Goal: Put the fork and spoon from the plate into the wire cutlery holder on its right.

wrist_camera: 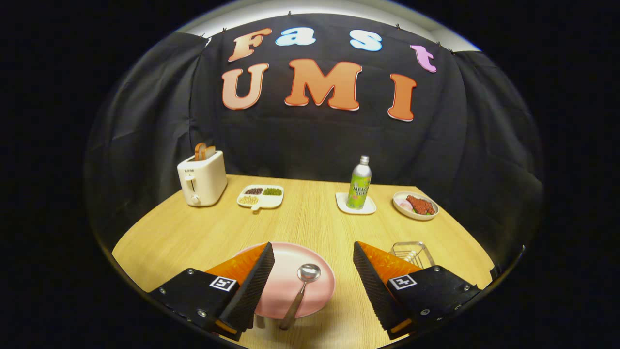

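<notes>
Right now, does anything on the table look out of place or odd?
Only slightly: the spoon lies on the pink plate with its handle hanging over the near rim. The open tool holds nothing. Nothing looks spilled or broken.

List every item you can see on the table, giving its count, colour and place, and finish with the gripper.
Toaster: 1, cream, far left, bread in its slot.
Divided dish: 1, white, right of toaster, holding beans.
Bottle: 1, green, on a white coaster.
Food plate: 1, white, far right.
Pink plate: 1, between the fingers.
Spoon: 1, silver, on the pink plate.
Wire cutlery holder: 1, silver, right of the pink plate.
Table: 1, light wood.
Gripper: 1, open.
</notes>
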Available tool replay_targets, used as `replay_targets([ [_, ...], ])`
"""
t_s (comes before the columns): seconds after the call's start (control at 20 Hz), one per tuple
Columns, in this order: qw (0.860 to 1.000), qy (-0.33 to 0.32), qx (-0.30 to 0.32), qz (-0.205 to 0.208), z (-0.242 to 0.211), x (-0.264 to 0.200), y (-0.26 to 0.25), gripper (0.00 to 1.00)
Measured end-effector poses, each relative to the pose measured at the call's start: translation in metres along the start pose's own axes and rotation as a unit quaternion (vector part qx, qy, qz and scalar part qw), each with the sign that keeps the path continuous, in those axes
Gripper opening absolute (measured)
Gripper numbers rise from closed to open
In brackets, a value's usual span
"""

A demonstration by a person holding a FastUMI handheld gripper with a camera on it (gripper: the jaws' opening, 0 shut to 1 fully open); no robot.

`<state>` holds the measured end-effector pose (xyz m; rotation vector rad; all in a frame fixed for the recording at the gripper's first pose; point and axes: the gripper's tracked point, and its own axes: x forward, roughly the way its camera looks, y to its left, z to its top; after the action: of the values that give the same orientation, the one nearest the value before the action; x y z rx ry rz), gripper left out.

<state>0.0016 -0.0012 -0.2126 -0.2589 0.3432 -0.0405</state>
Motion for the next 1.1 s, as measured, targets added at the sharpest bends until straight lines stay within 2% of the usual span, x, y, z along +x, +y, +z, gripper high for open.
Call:
replay_targets([
  [0.15, 0.999, 0.038, 0.015, -0.003, -0.034, 0.006, 0.004, 0.98],
  [0.45, 0.996, 0.082, 0.016, -0.004, -0.066, 0.022, 0.015, 0.96],
  [0.65, 0.993, 0.114, 0.012, 0.001, -0.085, 0.029, 0.021, 0.77],
  [0.9, 0.988, 0.154, 0.018, 0.003, -0.108, 0.035, 0.023, 0.45],
  [1.05, 0.986, 0.164, 0.011, 0.004, -0.113, 0.037, 0.025, 0.33],
  [1.1, 0.987, 0.163, 0.007, -0.001, -0.113, 0.037, 0.022, 0.26],
])
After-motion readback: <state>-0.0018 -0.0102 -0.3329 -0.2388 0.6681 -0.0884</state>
